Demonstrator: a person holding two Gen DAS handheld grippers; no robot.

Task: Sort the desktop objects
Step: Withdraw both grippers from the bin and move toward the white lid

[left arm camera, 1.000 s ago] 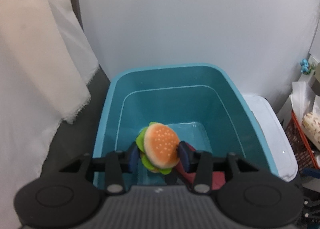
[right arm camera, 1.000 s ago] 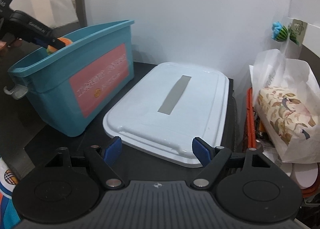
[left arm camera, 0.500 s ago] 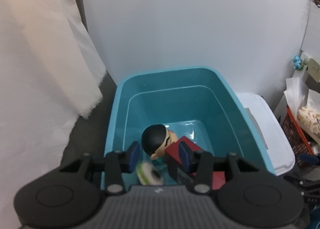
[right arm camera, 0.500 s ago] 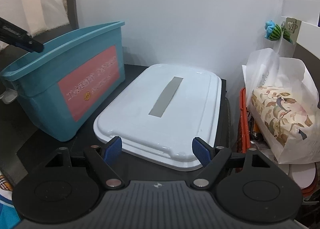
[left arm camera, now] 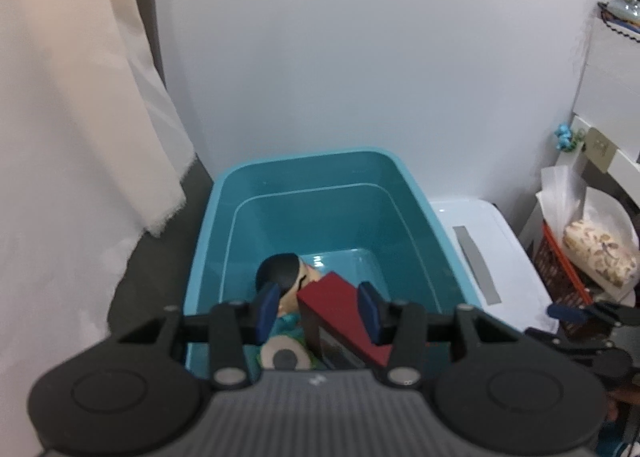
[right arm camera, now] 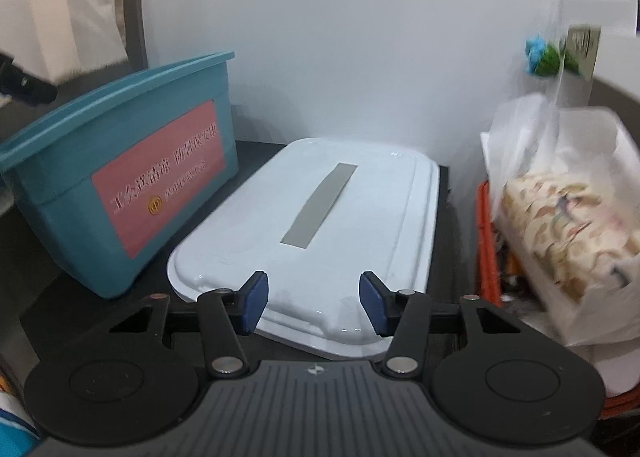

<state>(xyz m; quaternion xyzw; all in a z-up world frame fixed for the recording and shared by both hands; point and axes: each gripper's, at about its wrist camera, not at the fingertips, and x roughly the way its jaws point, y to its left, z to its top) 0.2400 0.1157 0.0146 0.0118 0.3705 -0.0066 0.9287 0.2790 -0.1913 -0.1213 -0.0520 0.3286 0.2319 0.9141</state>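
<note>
Having let the plush burger drop, we hold the left gripper with jaws spread, empty, above the teal plastic bin, which now keeps one more sorted toy; the right gripper hangs with jaws spread too.

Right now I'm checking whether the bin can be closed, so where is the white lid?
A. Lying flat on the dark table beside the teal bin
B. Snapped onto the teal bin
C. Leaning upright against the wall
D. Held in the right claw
A: the white lid lies flat on the dark table next to the open teal bin, and the right claw hangs open above its near edge.
</note>
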